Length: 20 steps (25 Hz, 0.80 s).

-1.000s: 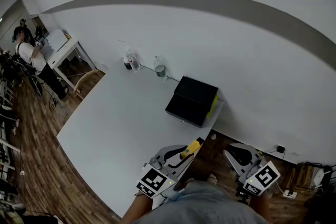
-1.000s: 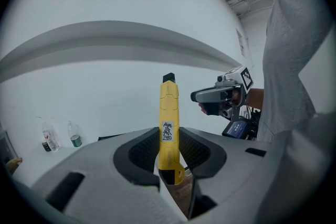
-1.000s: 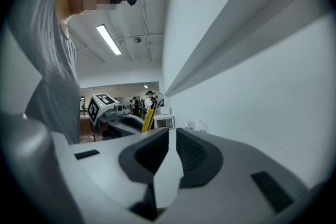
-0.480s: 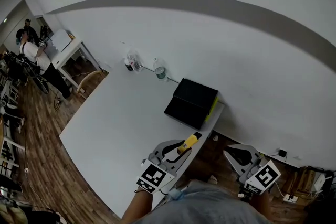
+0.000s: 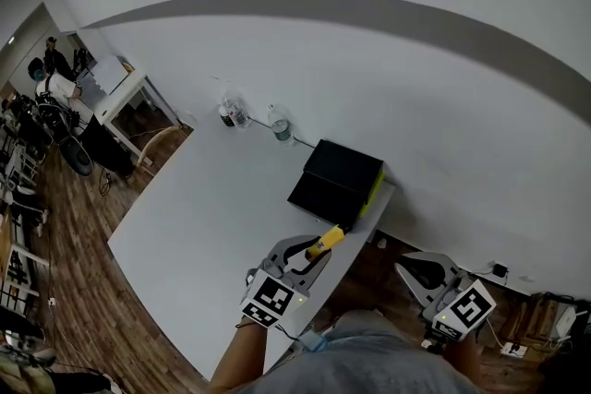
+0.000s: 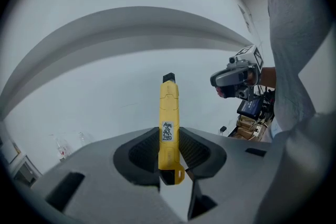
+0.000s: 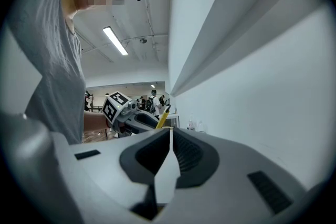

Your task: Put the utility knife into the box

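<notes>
The left gripper (image 5: 312, 254) squeezed the long yellow plastic knife (image 6: 168, 118) between its bumpy black pads, with the black tip pointing out. The knife was just on the near side of the flat black box (image 5: 338, 176) on the smooth white table (image 5: 203, 226). The right gripper (image 7: 170, 144) was closed tight, with nothing in it.

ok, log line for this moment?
left gripper: shut on knife | right gripper: shut, empty | knife: tip near box, not in | box: on table
</notes>
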Available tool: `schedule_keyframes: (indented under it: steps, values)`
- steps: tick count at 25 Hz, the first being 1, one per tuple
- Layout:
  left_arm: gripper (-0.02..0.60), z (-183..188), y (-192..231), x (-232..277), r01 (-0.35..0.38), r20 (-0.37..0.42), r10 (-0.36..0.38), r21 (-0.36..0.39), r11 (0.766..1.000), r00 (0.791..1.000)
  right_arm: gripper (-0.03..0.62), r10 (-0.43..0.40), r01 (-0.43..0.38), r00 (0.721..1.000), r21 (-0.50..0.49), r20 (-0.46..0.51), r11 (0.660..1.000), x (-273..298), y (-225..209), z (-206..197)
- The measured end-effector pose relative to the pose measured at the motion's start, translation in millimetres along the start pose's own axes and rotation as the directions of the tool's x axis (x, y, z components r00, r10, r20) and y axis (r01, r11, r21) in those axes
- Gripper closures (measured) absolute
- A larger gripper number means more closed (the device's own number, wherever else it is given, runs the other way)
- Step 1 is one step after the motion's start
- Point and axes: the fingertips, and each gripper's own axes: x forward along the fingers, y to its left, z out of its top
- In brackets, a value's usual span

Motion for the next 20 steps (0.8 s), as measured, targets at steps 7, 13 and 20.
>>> schedule_keyframes:
  steps: [7,13,20]
  values:
    - [0.459,-22,25,10,-0.041,-0.073,0.044,0.040,0.998,0.996,0.560,-0.019,0.019,1.000,-0.001,-0.004,1.000,-5,-6,0]
    - [0.459,-36,51,23,-0.040,-0.144,0.058,0.122,0.992,0.988,0.560,-0.030,0.030,1.000,0.006,-0.007,1.000,-5,-4,0]
    - [0.459,-41,61,44,0.010,-0.193,0.026,0.183,0.983,0.981,0.560,-0.052,0.052,0.998,0.001,-0.019,0.999,-9,-5,-3]
